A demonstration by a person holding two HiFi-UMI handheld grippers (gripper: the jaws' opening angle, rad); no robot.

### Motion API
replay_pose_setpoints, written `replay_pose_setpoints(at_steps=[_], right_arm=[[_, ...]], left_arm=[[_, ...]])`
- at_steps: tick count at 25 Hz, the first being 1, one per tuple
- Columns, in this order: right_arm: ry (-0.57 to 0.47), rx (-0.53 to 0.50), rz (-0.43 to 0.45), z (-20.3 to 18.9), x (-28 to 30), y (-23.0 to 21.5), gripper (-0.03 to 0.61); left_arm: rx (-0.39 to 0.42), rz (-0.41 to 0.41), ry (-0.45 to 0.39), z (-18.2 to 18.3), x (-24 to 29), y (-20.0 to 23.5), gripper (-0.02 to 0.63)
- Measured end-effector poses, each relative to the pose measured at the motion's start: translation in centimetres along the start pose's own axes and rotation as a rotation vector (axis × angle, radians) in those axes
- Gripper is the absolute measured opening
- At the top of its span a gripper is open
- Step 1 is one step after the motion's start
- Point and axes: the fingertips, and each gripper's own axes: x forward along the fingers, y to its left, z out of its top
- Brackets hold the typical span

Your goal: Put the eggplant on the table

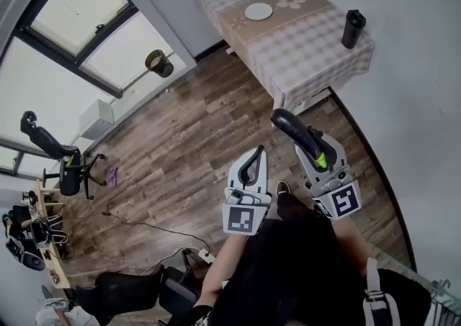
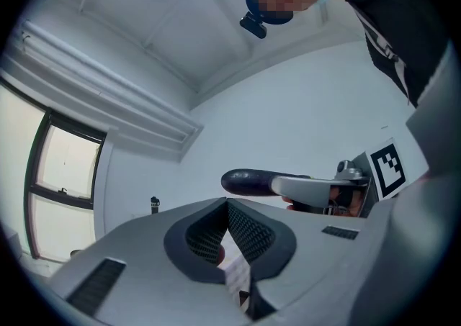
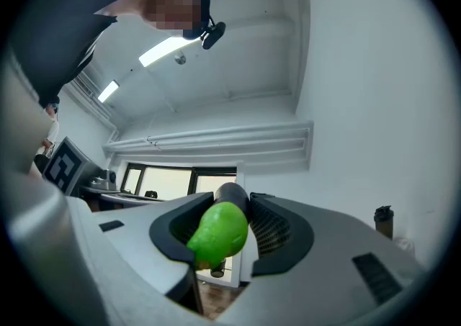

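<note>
Checked table [image 1: 311,47]: plate [image 1: 258,11], tumbler [image 1: 353,28] | right gripper [image 3: 243,202] clamps eggplant [image 3: 218,234]

Head view looks steeply down, table [image 1: 310,51] at 1 o'clock, gripper views ride close behind their jaws, tilt slightly upward, head and left views share eggplant [image 1: 289,127].

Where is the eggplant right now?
The eggplant is clamped in the right tongs, right of centre in the head view, held over the wooden floor just short of the checked-cloth table ahead.
</note>
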Motion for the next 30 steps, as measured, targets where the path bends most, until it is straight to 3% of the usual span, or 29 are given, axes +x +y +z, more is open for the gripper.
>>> replay_pose_setpoints(at_steps=[3,8,13,25,30], right_arm=[[0.020,0.016,0.009,-1.8,5.9,-2.5,0.163],[0.042,0.037,0.034,-3.9,11.5,-3.0,0.163],[0.094,0.031,0.007,-5.9,17.8,-4.3,0.163],[0.131,-0.043,-0.292,-10.6,40.3,-8.6,0.163],[0.141,-0.103,-0.415,-11.6,46.0,-12.0,0.163]], left_arm=[[-0.012,0.009,0.019,-1.1,4.0,3.7,-0.011],[-0.009,0.018,0.038,-2.2,6.4,8.2,-0.011],[-0.069,-0.004,0.012,-2.9,10.3,13.8,-0.011],[-0.100,-0.309,0.011,-4.7,23.3,35.6,-0.011],[-0.095,-0.381,0.020,-5.8,28.1,42.7,-0.011]])
